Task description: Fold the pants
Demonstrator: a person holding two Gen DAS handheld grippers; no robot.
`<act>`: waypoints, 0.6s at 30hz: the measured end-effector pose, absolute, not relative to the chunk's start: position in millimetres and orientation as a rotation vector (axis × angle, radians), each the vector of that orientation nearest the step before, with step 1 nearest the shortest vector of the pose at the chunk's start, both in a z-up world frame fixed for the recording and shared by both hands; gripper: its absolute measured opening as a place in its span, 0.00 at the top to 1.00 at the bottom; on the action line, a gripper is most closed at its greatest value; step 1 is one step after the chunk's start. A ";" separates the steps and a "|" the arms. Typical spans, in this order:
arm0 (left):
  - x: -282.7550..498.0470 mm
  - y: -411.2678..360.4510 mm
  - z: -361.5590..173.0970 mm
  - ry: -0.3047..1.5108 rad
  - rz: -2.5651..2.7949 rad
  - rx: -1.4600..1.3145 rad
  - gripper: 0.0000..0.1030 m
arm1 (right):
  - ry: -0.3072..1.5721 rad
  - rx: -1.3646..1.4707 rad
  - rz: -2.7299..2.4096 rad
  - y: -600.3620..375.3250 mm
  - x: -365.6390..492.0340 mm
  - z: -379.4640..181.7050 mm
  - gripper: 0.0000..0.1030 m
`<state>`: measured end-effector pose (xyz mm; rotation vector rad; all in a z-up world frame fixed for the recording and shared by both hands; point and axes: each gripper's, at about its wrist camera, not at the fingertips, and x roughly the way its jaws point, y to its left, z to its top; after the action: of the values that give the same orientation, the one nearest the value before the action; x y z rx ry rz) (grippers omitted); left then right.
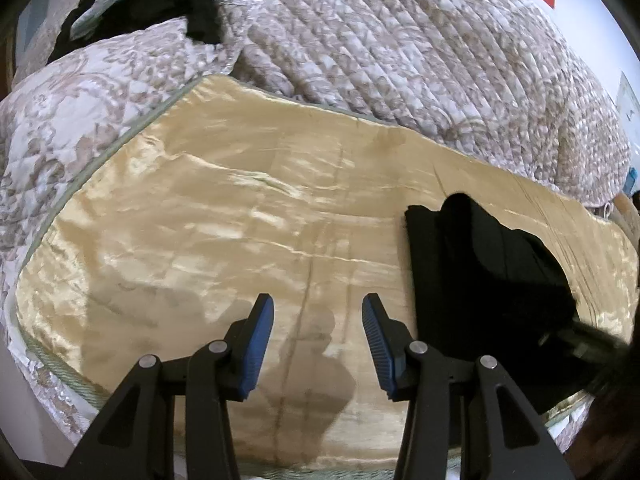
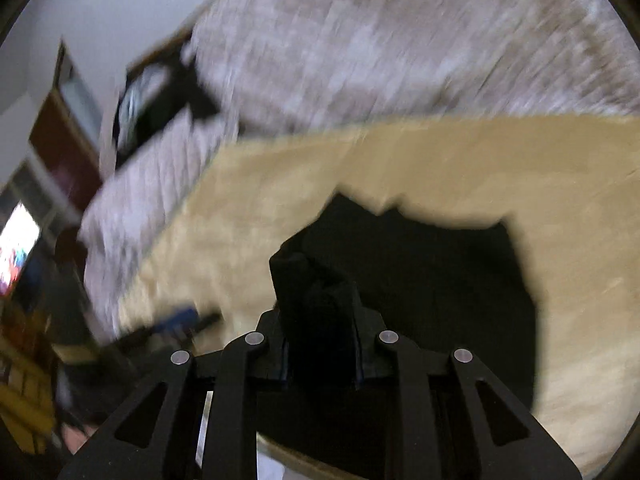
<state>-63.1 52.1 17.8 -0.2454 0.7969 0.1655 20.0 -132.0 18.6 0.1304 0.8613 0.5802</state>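
Note:
The black pants (image 1: 480, 272) lie folded in a compact pile on the shiny golden blanket (image 1: 240, 220), at the right in the left wrist view. My left gripper (image 1: 318, 344) is open and empty, hovering over bare blanket to the left of the pants. In the blurred right wrist view my right gripper (image 2: 322, 344) is shut on a bunched edge of the black pants (image 2: 420, 280), with the fabric standing up between its fingers. The right gripper also shows as a dark blur at the lower right of the left wrist view (image 1: 580, 340).
A quilted floral bedspread (image 1: 380, 52) bulges behind the blanket. A pillow (image 1: 80, 112) lies at the left, with dark and pale clothes (image 1: 132, 0) beyond it. Furniture and a bright screen (image 2: 16, 248) stand at the left of the right wrist view.

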 end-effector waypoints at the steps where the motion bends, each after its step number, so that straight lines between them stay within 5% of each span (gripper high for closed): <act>1: -63.6 53.6 18.2 0.795 0.165 -0.249 0.53 | 0.875 0.095 0.573 -126.0 17.2 9.9 0.79; 10: -65.3 53.6 24.2 0.776 0.145 -0.263 0.53 | 0.781 0.023 0.535 -115.7 -6.7 31.1 0.79; 15: -66.1 55.9 24.2 0.780 0.152 -0.266 0.53 | 0.840 -0.048 0.561 -96.4 -9.9 -3.9 0.78; 18: -65.3 57.9 22.6 0.785 0.159 -0.270 0.53 | 0.821 -0.029 0.598 -98.3 -12.1 1.8 0.66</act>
<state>-65.3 57.9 22.6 -0.2703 0.7853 0.1593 -12.1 -98.3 1.8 -0.0295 0.8213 0.5976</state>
